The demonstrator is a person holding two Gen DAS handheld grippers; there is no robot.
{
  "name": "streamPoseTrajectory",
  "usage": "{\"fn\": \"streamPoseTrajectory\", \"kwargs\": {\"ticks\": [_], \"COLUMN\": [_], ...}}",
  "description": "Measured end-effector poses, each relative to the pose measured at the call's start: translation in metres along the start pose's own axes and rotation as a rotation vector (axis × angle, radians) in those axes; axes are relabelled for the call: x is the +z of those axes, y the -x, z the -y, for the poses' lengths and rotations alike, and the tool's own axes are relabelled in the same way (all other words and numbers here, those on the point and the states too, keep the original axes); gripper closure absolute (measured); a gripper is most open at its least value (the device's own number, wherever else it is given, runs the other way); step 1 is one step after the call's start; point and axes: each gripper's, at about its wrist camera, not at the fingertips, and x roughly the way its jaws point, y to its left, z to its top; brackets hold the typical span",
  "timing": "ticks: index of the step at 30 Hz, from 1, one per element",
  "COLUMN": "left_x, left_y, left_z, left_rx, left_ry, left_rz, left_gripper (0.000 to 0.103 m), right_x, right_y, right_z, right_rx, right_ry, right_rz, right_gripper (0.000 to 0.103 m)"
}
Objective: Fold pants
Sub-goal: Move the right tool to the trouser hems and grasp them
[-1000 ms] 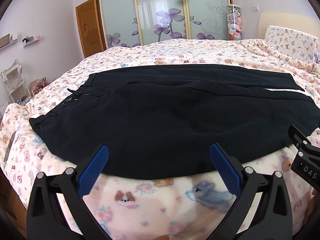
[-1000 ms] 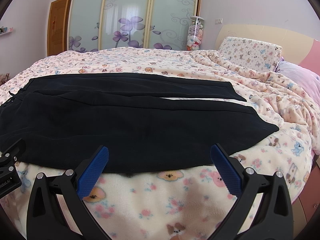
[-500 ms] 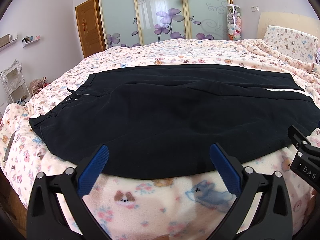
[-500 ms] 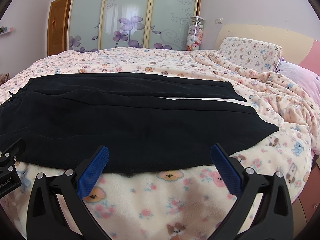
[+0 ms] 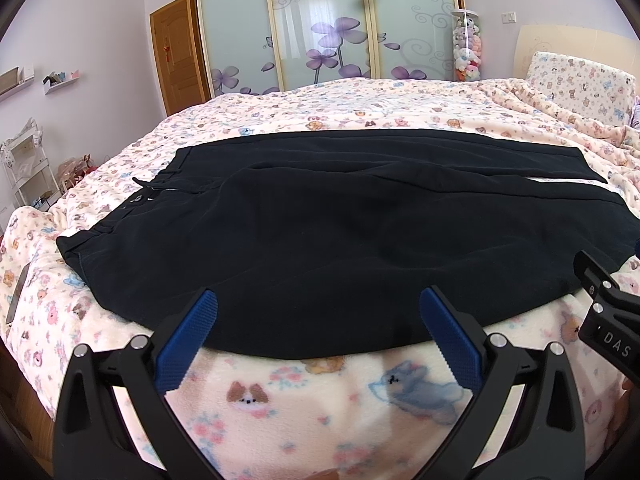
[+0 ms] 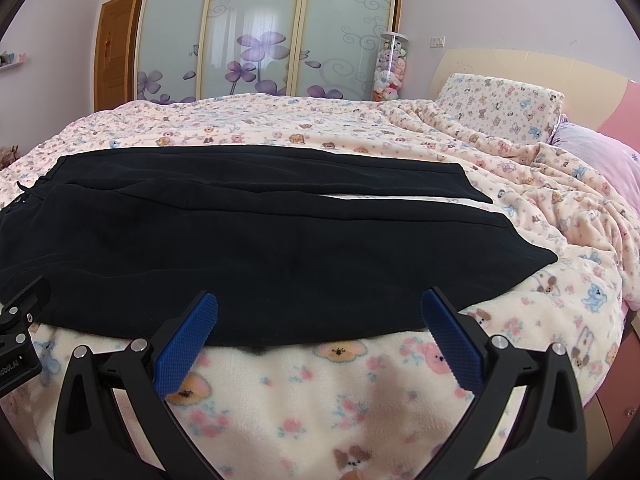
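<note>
Black pants (image 5: 320, 232) lie flat across the bed, waistband at the left, both legs running right; they also show in the right wrist view (image 6: 260, 240). The near leg's long edge faces me. My left gripper (image 5: 318, 304) is open and empty, hovering at the near edge by the thigh. My right gripper (image 6: 320, 304) is open and empty, at the near edge closer to the cuffs (image 6: 520, 248). Part of the right gripper's body shows in the left wrist view (image 5: 608, 320).
The bed has a pink animal-print fleece blanket (image 5: 320, 392). A pillow (image 6: 500, 108) and rumpled blanket lie at the right by the headboard. A sliding wardrobe (image 5: 328, 28) stands behind the bed, a white rack (image 5: 24, 172) at the far left.
</note>
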Motion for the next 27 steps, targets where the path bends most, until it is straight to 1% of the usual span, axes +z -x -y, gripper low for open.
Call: {"fn": "streamPoseTrajectory", "kwargs": {"ticks": [2,3,6,8,10,12,14,17,19,22,25,27], "left_x": [0.001,0.003,0.009,0.014,0.021,0.03,0.041,0.053,0.059,0.067,0.072,0.077], "left_y": [0.0,0.002,0.009,0.012,0.011,0.009,0.009,0.006,0.0,-0.012,-0.023,-0.031], "left_z": [0.002,0.003,0.006,0.006,0.003,-0.001,-0.002,0.001,0.005,0.012,0.02,0.029], "left_rx": [-0.001,0.0,0.007,0.017,0.018,0.01,-0.005,-0.004,-0.004,-0.051,-0.081,-0.105], "left_ry": [0.0,-0.005,-0.029,-0.04,-0.03,-0.008,0.018,0.04,0.045,0.046,0.033,0.024], "left_rz": [0.004,0.008,0.025,0.034,0.037,0.037,0.052,0.064,0.055,0.034,0.028,0.026], "left_gripper": [0.002,0.002,0.002,0.002,0.002,0.002,0.002,0.002,0.002,0.002,0.002,0.002], "right_x": [0.002,0.005,0.019,0.029,0.042,0.057,0.074,0.099,0.116,0.143,0.165,0.177], "right_y": [0.001,0.001,0.01,0.01,0.003,-0.011,-0.024,-0.044,-0.062,-0.097,-0.139,-0.173], "right_z": [0.001,0.004,0.032,0.054,0.078,0.094,0.12,0.153,0.169,0.196,0.227,0.25], "right_rx": [0.003,0.024,0.118,0.158,0.186,0.177,0.175,0.186,0.179,0.185,0.224,0.246], "right_ry": [0.0,-0.001,-0.04,-0.086,-0.126,-0.127,-0.134,-0.148,-0.132,-0.141,-0.225,-0.31], "right_rz": [0.003,0.003,0.01,0.002,-0.012,-0.035,-0.059,-0.075,-0.093,-0.125,-0.17,-0.206], "right_gripper": [0.001,0.001,0.001,0.001,0.001,0.001,0.001,0.001,0.001,0.001,0.001,0.001]}}
